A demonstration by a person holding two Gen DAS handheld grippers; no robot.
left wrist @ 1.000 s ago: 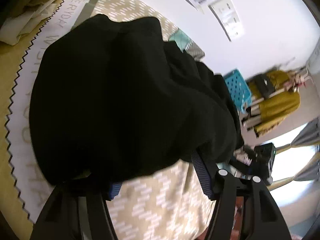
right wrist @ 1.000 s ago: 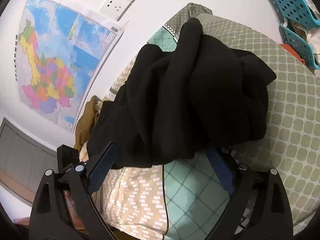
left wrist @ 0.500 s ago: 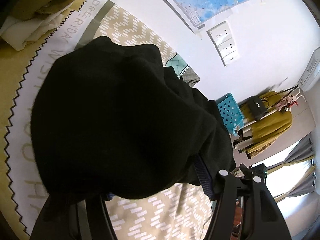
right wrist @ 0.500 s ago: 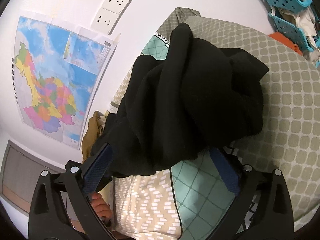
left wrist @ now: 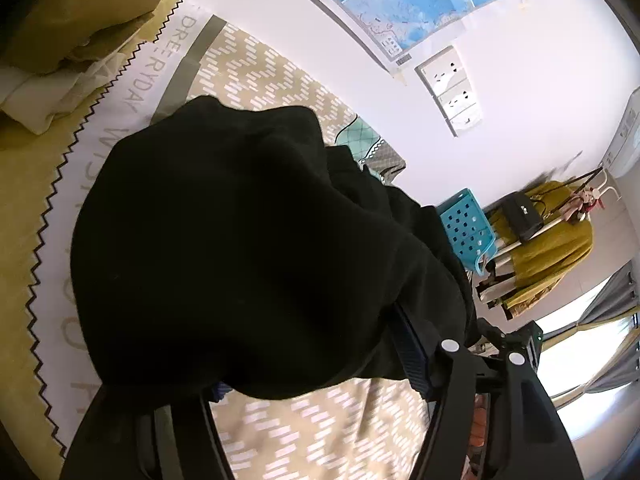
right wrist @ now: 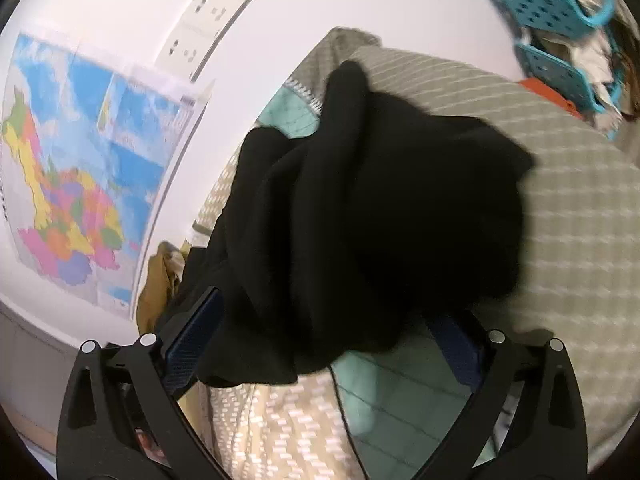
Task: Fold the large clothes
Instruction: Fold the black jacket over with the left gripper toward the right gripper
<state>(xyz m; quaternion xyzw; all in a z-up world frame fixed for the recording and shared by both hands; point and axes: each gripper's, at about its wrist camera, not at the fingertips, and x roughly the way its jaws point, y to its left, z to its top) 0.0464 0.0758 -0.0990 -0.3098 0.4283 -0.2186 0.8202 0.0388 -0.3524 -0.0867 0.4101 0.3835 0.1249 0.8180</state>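
A large black garment (left wrist: 248, 240) hangs bunched in front of both cameras, above the patterned bedspread (left wrist: 328, 420). It drapes over my left gripper (left wrist: 312, 364) and hides the fingertips; the jaws stand wide apart under the cloth. In the right wrist view the same black garment (right wrist: 368, 232) lies across my right gripper (right wrist: 324, 340), whose blue-padded fingers (right wrist: 192, 332) are spread wide with cloth between and over them. Whether either gripper pinches the cloth is hidden.
Folded yellow and white cloth (left wrist: 60, 40) lies at the bed's far left. A wall map (right wrist: 68, 184) and sockets (left wrist: 450, 88) are on the white wall. Turquoise baskets (right wrist: 548, 4) and a clothes rack with a mustard garment (left wrist: 548, 248) stand beyond the bed.
Both grippers have risen and tilted with the black garment; the wall map and room come more into view. The garment's bunch has shifted slightly across the bedspread.
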